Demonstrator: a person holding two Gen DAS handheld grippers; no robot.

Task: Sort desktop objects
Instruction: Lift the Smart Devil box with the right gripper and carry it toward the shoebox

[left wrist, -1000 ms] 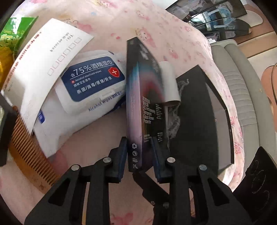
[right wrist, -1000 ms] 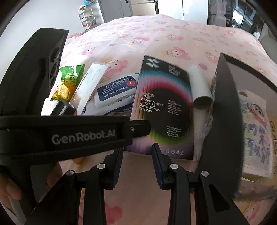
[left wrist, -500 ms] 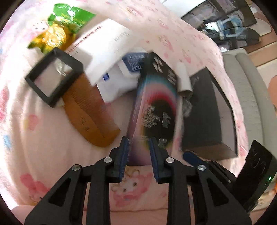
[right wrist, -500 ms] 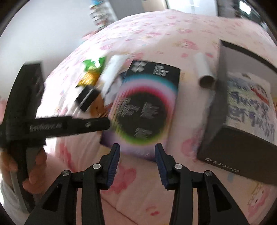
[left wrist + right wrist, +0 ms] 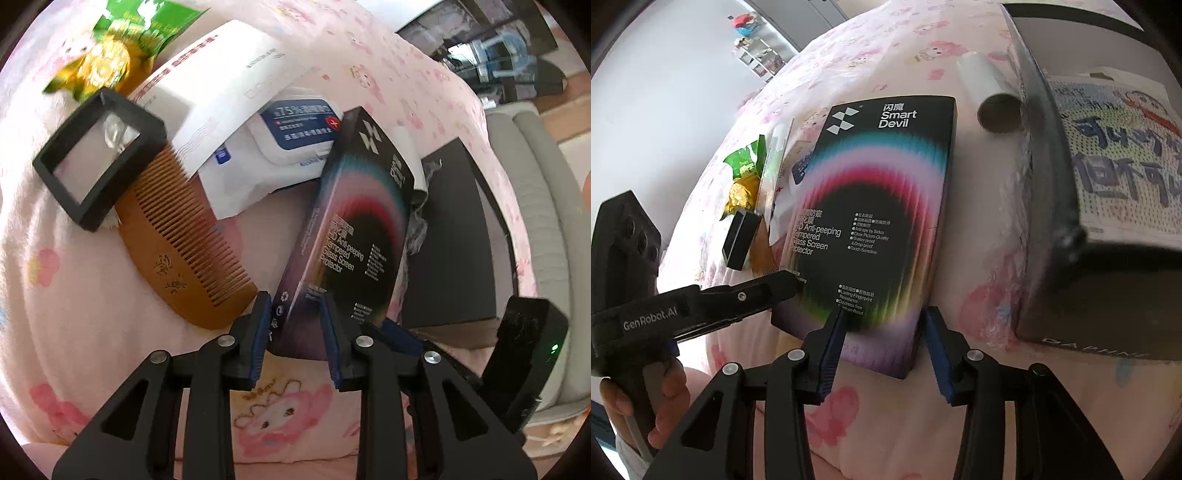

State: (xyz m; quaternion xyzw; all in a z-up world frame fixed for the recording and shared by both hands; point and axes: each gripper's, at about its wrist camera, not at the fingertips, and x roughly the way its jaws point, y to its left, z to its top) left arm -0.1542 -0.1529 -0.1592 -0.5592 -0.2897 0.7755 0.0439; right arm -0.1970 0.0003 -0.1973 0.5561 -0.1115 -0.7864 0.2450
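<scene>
A black screen protector box [image 5: 354, 236] with a rainbow ring is tilted up on one edge above the pink bedsheet. My left gripper [image 5: 295, 325] is shut on its near corner. The box also shows in the right wrist view [image 5: 871, 218]. My right gripper [image 5: 882, 332] is open, its fingers either side of the box's near edge, not closed on it. A black storage box [image 5: 1078, 258] holding a printed card stands to the right of it.
A wooden comb [image 5: 184, 251], a black square frame [image 5: 99, 158], a white envelope [image 5: 221, 88], alcohol wipes [image 5: 291, 136] and a green and gold snack bag [image 5: 114, 48] lie to the left. A white paper roll [image 5: 993, 99] lies beside the storage box.
My left gripper has lifted and tilted the screen protector box and pulled back from the pile. My right gripper has come up to the box's near edge.
</scene>
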